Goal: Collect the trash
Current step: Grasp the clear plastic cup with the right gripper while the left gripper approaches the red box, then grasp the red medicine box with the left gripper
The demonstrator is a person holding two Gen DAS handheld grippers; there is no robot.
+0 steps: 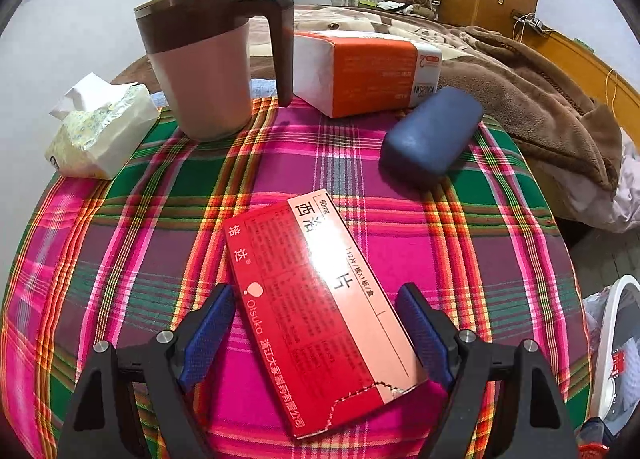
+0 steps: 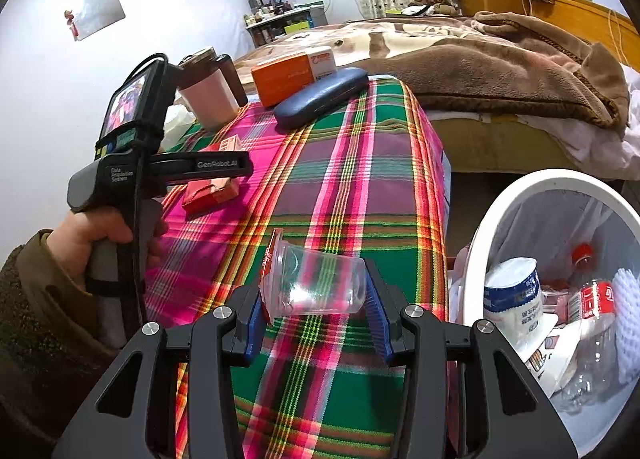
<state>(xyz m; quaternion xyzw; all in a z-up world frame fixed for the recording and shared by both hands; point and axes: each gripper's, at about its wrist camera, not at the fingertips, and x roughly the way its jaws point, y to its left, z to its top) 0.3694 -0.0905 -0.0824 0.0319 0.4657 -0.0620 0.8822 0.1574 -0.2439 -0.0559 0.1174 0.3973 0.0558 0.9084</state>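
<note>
The red box (image 1: 316, 311) on the table says "Otsuka" down its side, with Chinese words too — and "50mg" at one end. The orange and white box (image 1: 366, 73) shows a big "2". The left gripper (image 2: 224, 164) says "GenRobot.AI" — its handle says "Data Acquisition System".

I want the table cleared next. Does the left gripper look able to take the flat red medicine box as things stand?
Probably yes. The left gripper is open, its blue fingers either side of the flat red medicine box on the plaid tablecloth, with nothing lying between them.
</note>
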